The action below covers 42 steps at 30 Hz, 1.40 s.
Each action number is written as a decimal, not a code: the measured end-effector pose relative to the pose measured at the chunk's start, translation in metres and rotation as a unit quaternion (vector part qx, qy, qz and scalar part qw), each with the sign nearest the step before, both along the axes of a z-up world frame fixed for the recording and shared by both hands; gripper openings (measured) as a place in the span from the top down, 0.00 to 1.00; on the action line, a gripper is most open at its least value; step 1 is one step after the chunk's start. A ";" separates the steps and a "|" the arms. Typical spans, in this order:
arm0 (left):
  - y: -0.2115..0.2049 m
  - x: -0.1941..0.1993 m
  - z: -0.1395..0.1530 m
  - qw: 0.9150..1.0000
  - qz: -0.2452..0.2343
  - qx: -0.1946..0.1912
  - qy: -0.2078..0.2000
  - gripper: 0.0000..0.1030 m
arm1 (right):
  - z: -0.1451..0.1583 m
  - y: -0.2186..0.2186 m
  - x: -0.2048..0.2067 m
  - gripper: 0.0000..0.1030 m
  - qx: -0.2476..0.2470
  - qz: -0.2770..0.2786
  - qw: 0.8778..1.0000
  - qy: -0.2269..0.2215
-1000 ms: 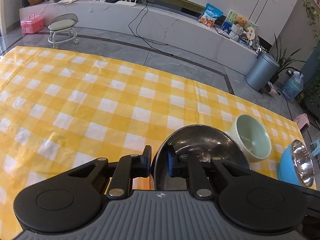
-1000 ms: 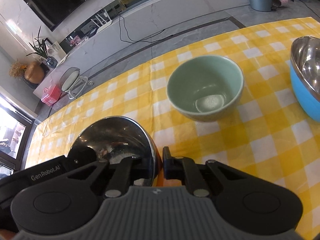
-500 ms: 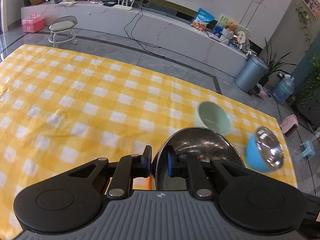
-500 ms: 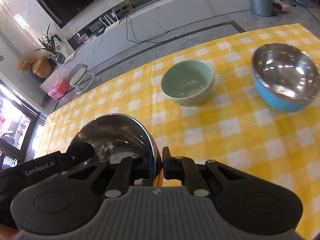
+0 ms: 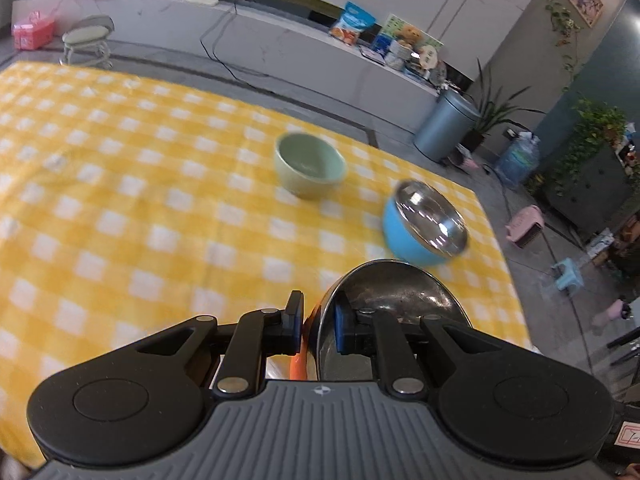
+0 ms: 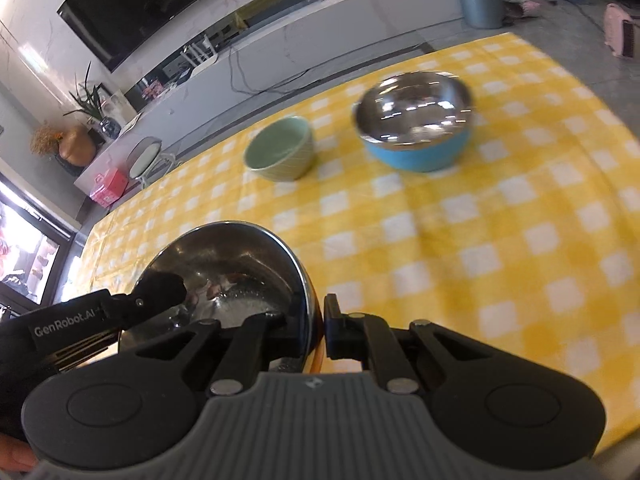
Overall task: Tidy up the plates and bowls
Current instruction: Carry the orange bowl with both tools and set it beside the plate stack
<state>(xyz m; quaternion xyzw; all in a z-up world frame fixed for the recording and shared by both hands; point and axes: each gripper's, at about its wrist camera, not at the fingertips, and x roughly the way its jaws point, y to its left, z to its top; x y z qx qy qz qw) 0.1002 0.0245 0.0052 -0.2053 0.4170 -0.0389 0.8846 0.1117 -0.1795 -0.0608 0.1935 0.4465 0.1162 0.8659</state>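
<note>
Both grippers hold one steel bowl with an orange outside (image 5: 394,300) (image 6: 232,268) above the near part of the table. My left gripper (image 5: 318,322) is shut on its left rim, one pad outside and one inside. My right gripper (image 6: 316,330) is shut on the opposite rim; the left gripper's arm (image 6: 80,320) shows beyond it. Farther off on the yellow checked tablecloth (image 5: 120,200) (image 6: 500,220) stand a pale green bowl (image 5: 310,166) (image 6: 280,154) and a blue bowl with a steel inside (image 5: 424,228) (image 6: 416,120), both upright and apart.
The table's right edge (image 5: 504,264) drops to a grey floor with small stools (image 5: 566,274) and a grey bin (image 5: 444,128). Behind the table runs a long white counter (image 5: 280,40). The cloth to the left of the green bowl carries nothing.
Both grippers have drawn back and risen with the steel bowl. The green and blue bowls now look smaller and farther away, and the blue one is fully in view.
</note>
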 end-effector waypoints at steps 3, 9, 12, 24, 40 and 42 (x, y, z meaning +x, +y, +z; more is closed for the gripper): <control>-0.017 -0.011 -0.008 1.000 -0.005 -0.012 0.010 0.84 | -0.003 -0.022 -0.016 0.93 -0.003 -0.009 1.000 -0.002; -0.041 -0.022 -0.024 0.999 -0.021 -0.026 0.033 0.85 | -0.021 -0.059 -0.031 0.93 0.007 -0.009 1.000 0.017; -0.049 -0.024 -0.029 0.999 -0.027 -0.023 0.038 0.86 | -0.031 -0.074 -0.033 0.92 0.025 -0.013 0.999 0.027; -0.052 -0.014 -0.055 0.998 -0.009 -0.026 0.057 0.86 | -0.052 -0.079 -0.019 0.89 0.040 -0.033 0.998 0.032; -0.059 0.010 -0.072 0.998 -0.014 -0.001 0.059 0.87 | -0.069 -0.077 0.007 0.88 0.038 -0.056 0.997 0.040; -0.058 0.013 -0.071 0.998 -0.012 -0.001 0.061 0.87 | -0.070 -0.076 0.009 0.88 0.037 -0.053 0.997 0.037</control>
